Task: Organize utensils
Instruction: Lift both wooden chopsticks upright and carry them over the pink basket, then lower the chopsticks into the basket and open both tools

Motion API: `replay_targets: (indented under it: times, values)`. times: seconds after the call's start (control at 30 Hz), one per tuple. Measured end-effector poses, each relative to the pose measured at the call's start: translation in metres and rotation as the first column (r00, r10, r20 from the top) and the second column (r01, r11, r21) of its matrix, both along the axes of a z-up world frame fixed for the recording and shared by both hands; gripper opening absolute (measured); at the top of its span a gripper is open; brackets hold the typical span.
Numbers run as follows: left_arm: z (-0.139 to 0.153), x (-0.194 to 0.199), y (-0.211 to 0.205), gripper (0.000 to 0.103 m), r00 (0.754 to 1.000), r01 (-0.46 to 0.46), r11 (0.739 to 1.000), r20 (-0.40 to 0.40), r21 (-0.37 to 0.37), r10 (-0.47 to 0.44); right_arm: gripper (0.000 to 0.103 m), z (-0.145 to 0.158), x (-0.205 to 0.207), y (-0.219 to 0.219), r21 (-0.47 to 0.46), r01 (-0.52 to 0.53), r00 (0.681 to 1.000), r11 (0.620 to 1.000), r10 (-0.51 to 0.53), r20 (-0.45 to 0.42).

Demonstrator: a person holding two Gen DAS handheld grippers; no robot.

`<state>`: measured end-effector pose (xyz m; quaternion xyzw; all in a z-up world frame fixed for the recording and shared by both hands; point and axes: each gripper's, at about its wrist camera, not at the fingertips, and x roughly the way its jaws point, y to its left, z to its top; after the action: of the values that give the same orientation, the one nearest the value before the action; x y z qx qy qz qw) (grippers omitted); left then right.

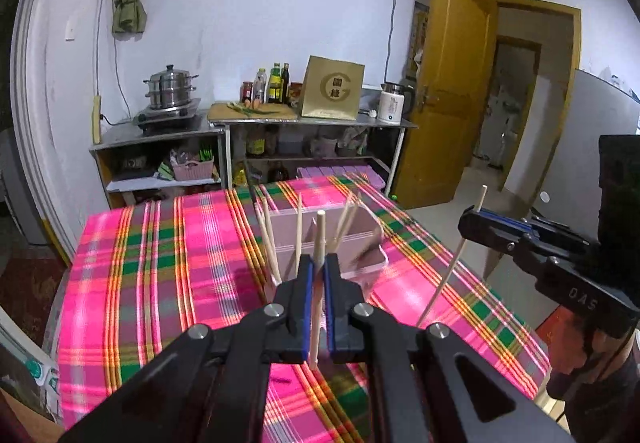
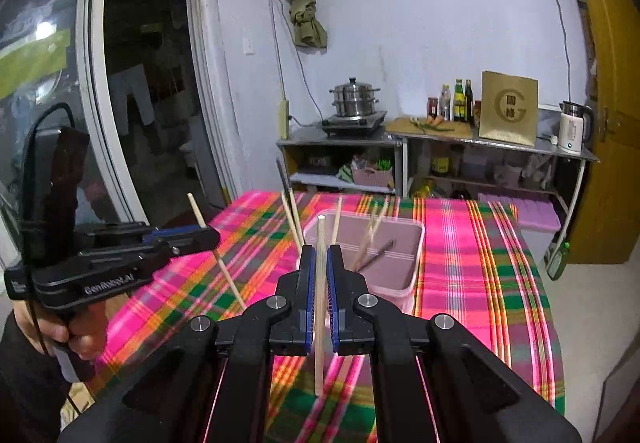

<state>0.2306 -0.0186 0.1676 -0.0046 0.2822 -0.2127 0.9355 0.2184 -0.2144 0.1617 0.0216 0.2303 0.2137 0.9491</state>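
A pink plaid cloth (image 1: pixel 160 263) covers the counter (image 2: pixel 500 263). On it stands a pale pink divided bin (image 1: pixel 360 239), with several wooden chopsticks leaning upright in its compartments (image 1: pixel 298 231) and a dark utensil (image 2: pixel 376 253) lying slanted inside. Behind the counter, a metal shelf unit (image 1: pixel 160 135) carries a steel steamer pot (image 1: pixel 170 87), bottles (image 1: pixel 274 83), a gold box (image 1: pixel 332 89) and a white kettle (image 1: pixel 394 103). A yellow door (image 1: pixel 444 83) stands open to the right.

The left tool (image 1: pixel 319 263) is closed on a single wooden chopstick (image 1: pixel 318 283), which runs nearly upright between the blue pads and sticks out above and below them, just in front of the bin. The right tool (image 2: pixel 320 259) is likewise clamped on its own chopstick (image 2: pixel 320 303), held nearly vertical above the cloth and near the bin's front wall. Both held chopsticks hang clear of the bin, with only the chopsticks already standing in it between them and its compartments.
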Motion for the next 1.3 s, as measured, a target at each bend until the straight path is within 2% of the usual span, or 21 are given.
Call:
replay_targets:
  times: [0.2, 0.47, 0.77, 1.0, 1.3]
  values:
    - [0.03, 0.026, -0.004, 0.006, 0.999, -0.015, 1.0, 0.042, -0.004, 0.015, 0.005, 0.027, 0.022, 0.004, 0.042, 0.004, 0.999, 0.999, -0.005, 0.046]
    - [0.038, 0.06, -0.015, 0.006, 0.998, -0.025, 0.999, 0.063, 0.021, 0.024, 0.005, 0.038, 0.06, 0.011, 0.067, 0.025, 0.997, 0.997, -0.03, 0.072]
    - [0.018, 0.087, -0.019, 0.006, 0.998, -0.028, 0.999, 0.05, 0.031, 0.027, 0.005, 0.023, 0.091, 0.02, 0.055, 0.044, 0.997, 0.998, -0.048, 0.067]
    - [-0.003, 0.092, -0.023, 0.006, 0.999, -0.019, 0.999, 0.04, 0.035, 0.017, 0.005, -0.003, 0.109, 0.026, 0.039, 0.057, 0.997, 0.998, -0.058, 0.044]
    - [-0.037, 0.093, -0.025, 0.006, 1.0, -0.008, 0.999, -0.016, 0.044, 0.009, 0.005, -0.035, 0.108, 0.031, -0.009, 0.057, 0.998, 0.998, -0.057, 0.01]
